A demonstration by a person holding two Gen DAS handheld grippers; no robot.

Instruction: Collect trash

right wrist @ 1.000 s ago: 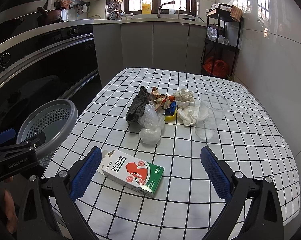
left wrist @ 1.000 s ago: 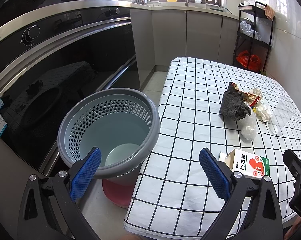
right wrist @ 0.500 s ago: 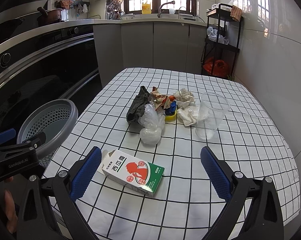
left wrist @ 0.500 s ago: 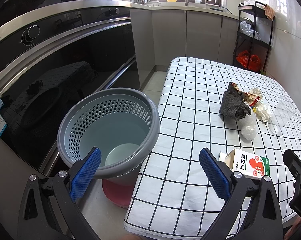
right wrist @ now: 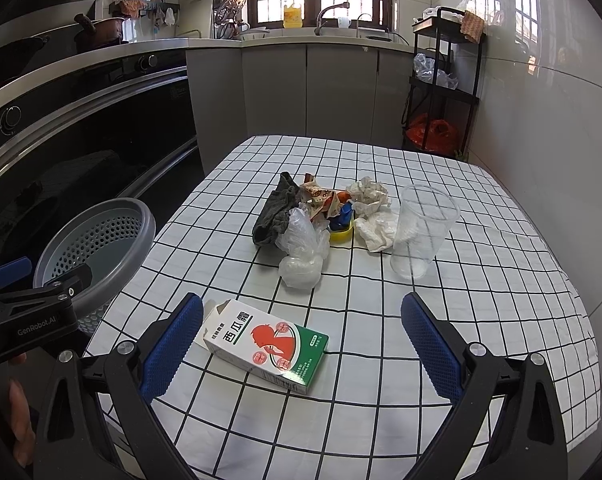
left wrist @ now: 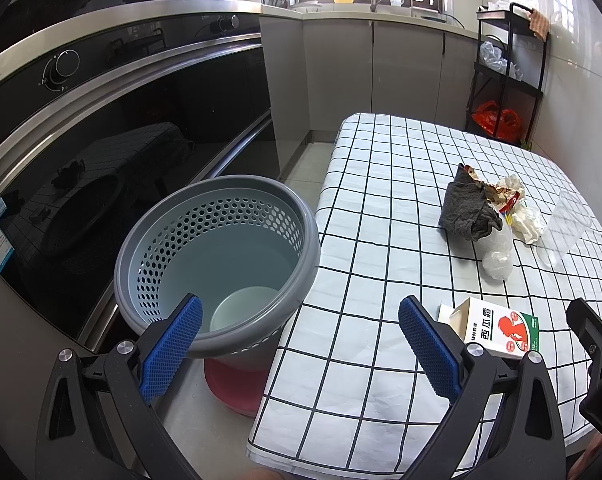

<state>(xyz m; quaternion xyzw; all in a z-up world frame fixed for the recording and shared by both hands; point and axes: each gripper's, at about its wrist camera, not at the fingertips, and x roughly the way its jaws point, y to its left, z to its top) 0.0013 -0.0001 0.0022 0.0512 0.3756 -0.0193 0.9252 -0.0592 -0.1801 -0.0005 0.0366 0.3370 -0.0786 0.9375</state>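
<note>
A white and green carton (right wrist: pixel 267 342) lies flat on the checked tablecloth (right wrist: pixel 481 300), just ahead of my open right gripper (right wrist: pixel 301 344), between its blue pads. Farther back sit a dark grey rag (right wrist: pixel 277 212), a crumpled clear bag (right wrist: pixel 303 246), snack wrappers (right wrist: pixel 321 196), crumpled tissues (right wrist: pixel 375 216) and a clear plastic cup (right wrist: pixel 419 236). The grey perforated bin (left wrist: pixel 217 256) stands on the floor left of the table. My left gripper (left wrist: pixel 299 344) hangs open over the bin's near rim and the table edge. The carton (left wrist: pixel 497 328) also shows in the left wrist view.
A red dish (left wrist: pixel 237 388) lies under the bin. A black oven front (left wrist: pixel 121 140) runs along the left. Grey cabinets (right wrist: pixel 313 88) and a black shelf rack (right wrist: pixel 441 84) with a red bag stand behind the table. A white wall (right wrist: pixel 549 140) borders the right side.
</note>
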